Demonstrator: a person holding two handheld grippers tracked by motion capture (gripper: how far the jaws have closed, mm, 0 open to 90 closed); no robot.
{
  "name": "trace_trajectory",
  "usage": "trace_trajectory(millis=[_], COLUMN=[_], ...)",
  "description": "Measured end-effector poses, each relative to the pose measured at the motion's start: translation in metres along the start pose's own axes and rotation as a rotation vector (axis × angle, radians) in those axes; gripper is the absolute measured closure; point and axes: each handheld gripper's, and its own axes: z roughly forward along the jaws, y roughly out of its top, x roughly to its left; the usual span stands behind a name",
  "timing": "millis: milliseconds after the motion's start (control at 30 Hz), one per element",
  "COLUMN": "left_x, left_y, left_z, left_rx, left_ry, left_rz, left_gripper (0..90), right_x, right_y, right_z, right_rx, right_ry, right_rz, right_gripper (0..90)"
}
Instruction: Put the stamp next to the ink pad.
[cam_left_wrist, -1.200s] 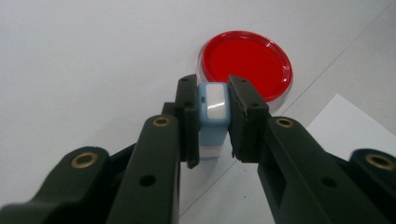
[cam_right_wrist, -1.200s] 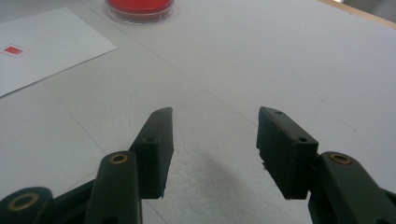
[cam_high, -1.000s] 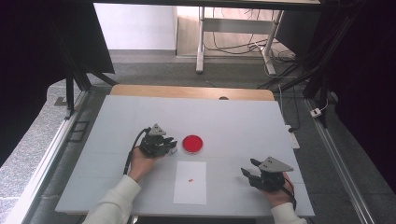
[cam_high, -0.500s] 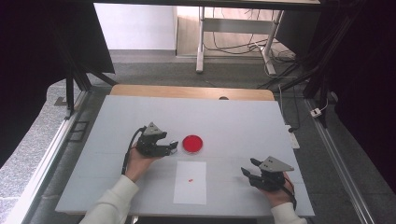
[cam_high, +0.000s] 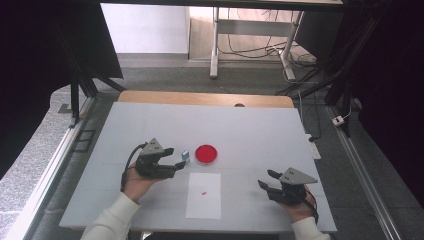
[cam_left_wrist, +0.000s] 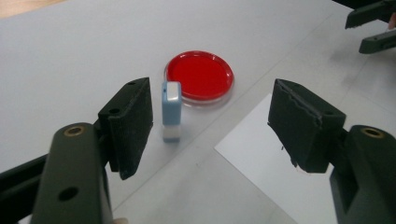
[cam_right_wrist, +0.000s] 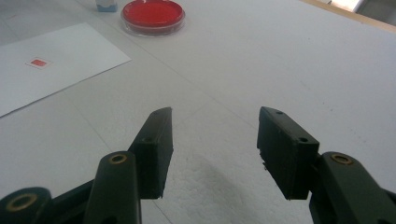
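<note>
A small blue and white block (cam_left_wrist: 171, 109) stands upright on the table beside a red round dish (cam_left_wrist: 200, 76). My left gripper (cam_left_wrist: 217, 112) is open, and its jaws have just been opening. The block stands free just ahead of them, close to the left pad (cam_left_wrist: 133, 121) without touching it. From above, the left gripper (cam_high: 176, 157) sits left of the block (cam_high: 185, 156) and the dish (cam_high: 206, 154). My right gripper (cam_high: 265, 179) rests open near the front right of the table, with nothing between its jaws (cam_right_wrist: 215, 140).
A white sheet of paper (cam_high: 203, 195) with a small red mark (cam_high: 204, 192) lies in front of the dish, between the two hands. The white table top (cam_high: 250, 130) stretches behind, with a wooden edge at the back. Floor and cables lie beyond.
The left gripper has opened and drawn back to the left, away from the dish, leaving the block standing on the table. The right gripper has not moved.
</note>
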Motion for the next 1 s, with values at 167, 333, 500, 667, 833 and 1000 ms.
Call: trace_trajectory(millis=[167, 333, 500, 667, 833, 1000], left_x=[0.001, 0.004, 0.007, 0.009, 0.010, 0.010], left_y=[-0.016, -0.036, -0.052, -0.064, -0.070, -0.070], left_z=[-0.019, -0.037, -0.050, -0.055, -0.057, -0.056], left_rx=[-0.014, -0.016, -0.012, 0.012, 0.024, 0.027], left_ry=[-0.015, -0.010, -0.007, 0.014, 0.012, 0.012], left_rz=[-0.012, -0.010, -0.013, -0.001, 0.002, 0.002], left_gripper=[30.9, 31.1, 31.1, 31.3, 31.4, 31.3], right_x=[-0.001, -0.003, -0.005, -0.008, -0.012, -0.009], right_y=[-0.002, -0.005, -0.007, -0.010, -0.012, -0.012], right_z=[-0.004, -0.009, -0.010, -0.012, -0.013, -0.011], right_rx=[-0.002, 0.003, 0.012, 0.013, 0.015, 0.014], right_ry=[0.001, -0.017, -0.031, -0.040, -0.049, -0.039], right_rz=[-0.009, -0.006, -0.008, -0.006, -0.007, -0.026], right_gripper=[45.1, 45.1, 45.0, 45.0, 45.0, 45.0])
